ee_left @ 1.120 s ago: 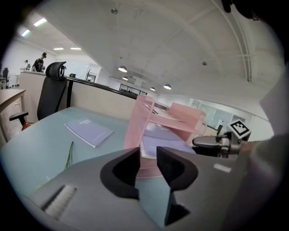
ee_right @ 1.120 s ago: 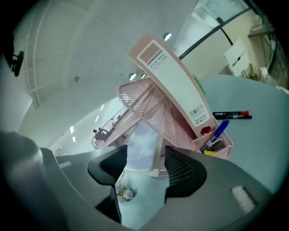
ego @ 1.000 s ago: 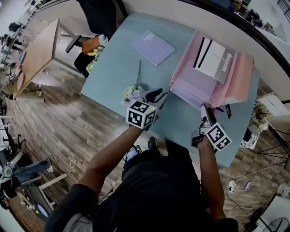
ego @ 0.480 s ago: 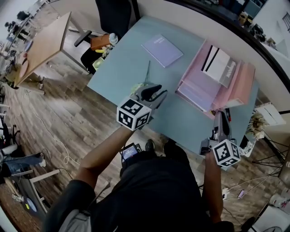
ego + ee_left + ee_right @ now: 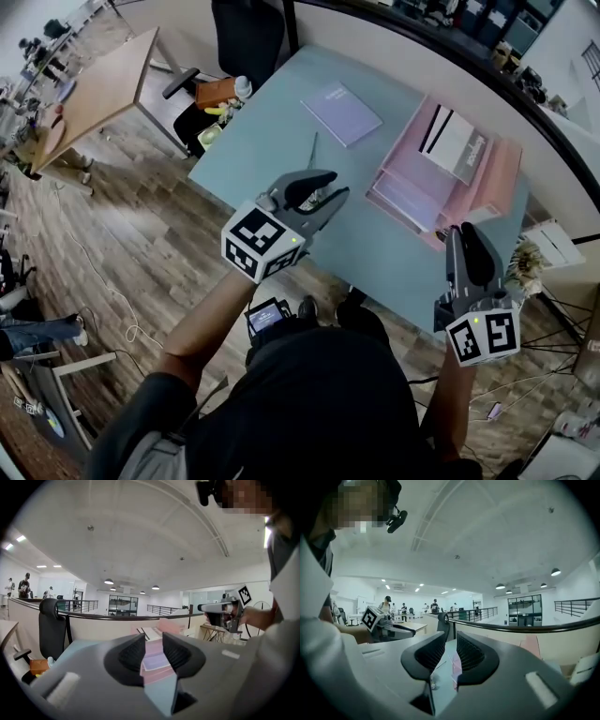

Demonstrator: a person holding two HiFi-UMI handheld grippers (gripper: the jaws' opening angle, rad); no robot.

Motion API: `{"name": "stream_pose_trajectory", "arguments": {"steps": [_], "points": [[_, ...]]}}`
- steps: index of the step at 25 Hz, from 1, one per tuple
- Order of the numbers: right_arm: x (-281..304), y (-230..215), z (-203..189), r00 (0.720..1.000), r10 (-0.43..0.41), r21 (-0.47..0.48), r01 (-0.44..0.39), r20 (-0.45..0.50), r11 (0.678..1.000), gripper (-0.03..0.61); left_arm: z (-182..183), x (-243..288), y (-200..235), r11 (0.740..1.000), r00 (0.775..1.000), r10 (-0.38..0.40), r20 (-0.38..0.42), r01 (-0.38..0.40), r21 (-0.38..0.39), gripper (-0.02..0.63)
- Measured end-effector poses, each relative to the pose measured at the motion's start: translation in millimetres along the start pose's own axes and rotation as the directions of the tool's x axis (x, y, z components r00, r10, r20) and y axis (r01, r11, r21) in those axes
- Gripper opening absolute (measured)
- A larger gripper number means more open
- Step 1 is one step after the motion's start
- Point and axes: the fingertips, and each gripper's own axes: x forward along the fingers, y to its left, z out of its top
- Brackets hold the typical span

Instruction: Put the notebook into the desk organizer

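Notebook (image 5: 342,112): thin lavender cover, lies flat on the table (image 5: 262,141), near the pink desk organizer (image 5: 408,192) but not in it. Judged light, bendy and smooth. It sits flush, so an edge needs prying up first, then a pinch near the spine to limit sag. Left gripper (image 5: 337,185): jaws slightly apart, empty. Right gripper (image 5: 461,234): jaws have just been closing, narrow gap, nothing between them. Versus a second ago: both grippers are higher off the table; notebook unmoved
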Motion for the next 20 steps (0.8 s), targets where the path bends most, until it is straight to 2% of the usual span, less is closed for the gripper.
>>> {"name": "stream_pose_trajectory", "arguments": {"steps": [9,20], "points": [[-19.7,26.7,43.5,1.0,0.003,-0.183,-0.002,0.006,0.983,0.061,35.3,-30.9,-20.8,0.996,0.999,-0.013,0.051,0.009,0.087,0.173],[-38.8,34.8,61.9,0.999,-0.02,-0.207,0.029,0.044,0.978,0.064,47.3,-65.4,-29.9,0.997,0.996,0.005,0.092,-0.012,0.077,0.173]]}}
